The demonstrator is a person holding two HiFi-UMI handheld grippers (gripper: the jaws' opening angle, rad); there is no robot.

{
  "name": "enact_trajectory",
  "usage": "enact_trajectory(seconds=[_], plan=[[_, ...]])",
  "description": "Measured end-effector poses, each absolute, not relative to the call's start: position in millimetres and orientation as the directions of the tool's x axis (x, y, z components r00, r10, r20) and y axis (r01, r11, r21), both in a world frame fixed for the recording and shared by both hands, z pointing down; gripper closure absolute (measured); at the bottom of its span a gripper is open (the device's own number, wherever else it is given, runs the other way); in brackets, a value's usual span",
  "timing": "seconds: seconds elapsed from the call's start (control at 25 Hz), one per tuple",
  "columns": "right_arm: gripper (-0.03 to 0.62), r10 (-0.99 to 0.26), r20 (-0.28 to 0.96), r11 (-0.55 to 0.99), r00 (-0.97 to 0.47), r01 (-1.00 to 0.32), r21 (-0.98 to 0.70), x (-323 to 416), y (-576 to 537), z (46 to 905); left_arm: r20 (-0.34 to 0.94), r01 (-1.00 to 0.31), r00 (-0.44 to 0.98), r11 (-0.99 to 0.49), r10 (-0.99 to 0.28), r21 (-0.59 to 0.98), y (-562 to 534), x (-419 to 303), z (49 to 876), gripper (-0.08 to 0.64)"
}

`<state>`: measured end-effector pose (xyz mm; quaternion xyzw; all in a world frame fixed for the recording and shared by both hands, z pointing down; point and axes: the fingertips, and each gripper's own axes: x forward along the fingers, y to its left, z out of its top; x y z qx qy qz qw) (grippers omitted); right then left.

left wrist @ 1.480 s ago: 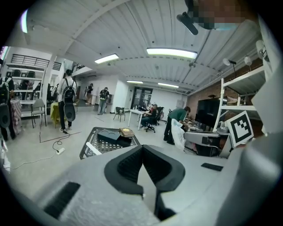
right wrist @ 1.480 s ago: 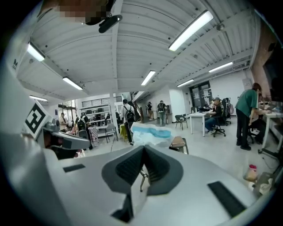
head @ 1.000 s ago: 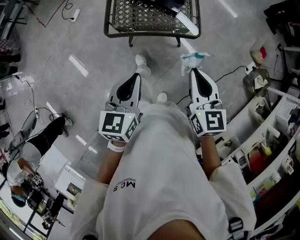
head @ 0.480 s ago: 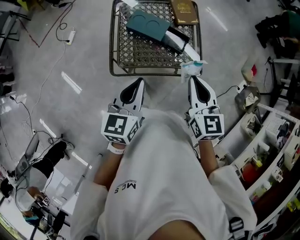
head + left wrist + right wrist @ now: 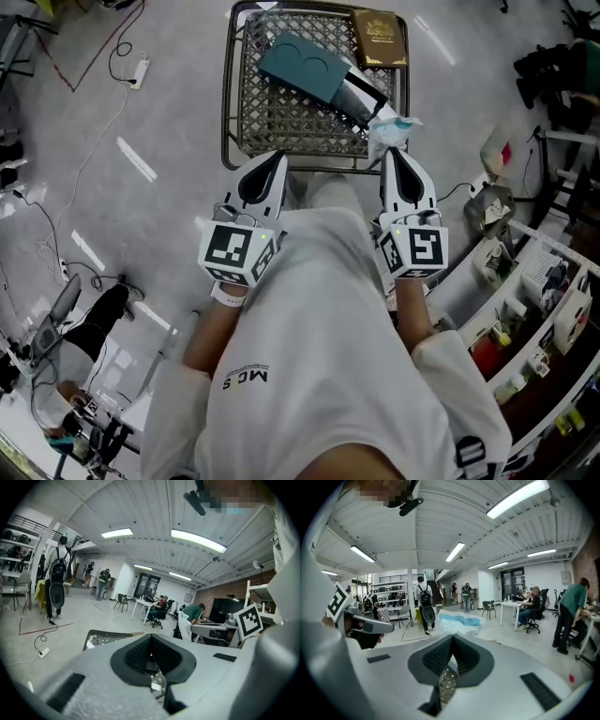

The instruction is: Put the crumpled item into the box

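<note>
Basket (image 5: 228, 103), near right corner: right claw (image 5: 395, 150) pinches crumpled white-blue item (image 5: 389, 131); left claw (image 5: 278, 156) closed on nothing.

**Head view:** steeply down from above onto the left tongs (image 5: 277, 157), the right tongs (image 5: 391, 155) and a grey wire-mesh basket (image 5: 228, 94) on the floor (image 5: 159, 122).

**Gripper views:** close behind their own tongs, near-level. The left shares the basket (image 5: 101, 638); the right shares the crumpled white-and-blue sheet (image 5: 459, 619).

Teal case (image 5: 302, 67) at 12 o'clock, brown book (image 5: 379, 38) near it at 1. White plug strip (image 5: 139, 68) on grey floor (image 5: 169, 206) at 10. Shelves (image 5: 514, 309) w/ small stuff at 4. Person w/ backpack (image 5: 57, 581) far off.
</note>
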<state>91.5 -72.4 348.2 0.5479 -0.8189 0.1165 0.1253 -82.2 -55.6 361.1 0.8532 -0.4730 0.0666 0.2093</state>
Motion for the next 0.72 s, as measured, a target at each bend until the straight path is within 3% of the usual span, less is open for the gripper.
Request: enact_trajectory(seconds=[0.72], plan=[[0.575, -0.815, 0.378, 0.435, -0.439, -0.895, -0.1, 113.6, -129.0, 376.8, 0.346, -0.849, 0.528, -0.481, -0.775, 0.218, -110.1, -51.1, 354.3, 0.535]])
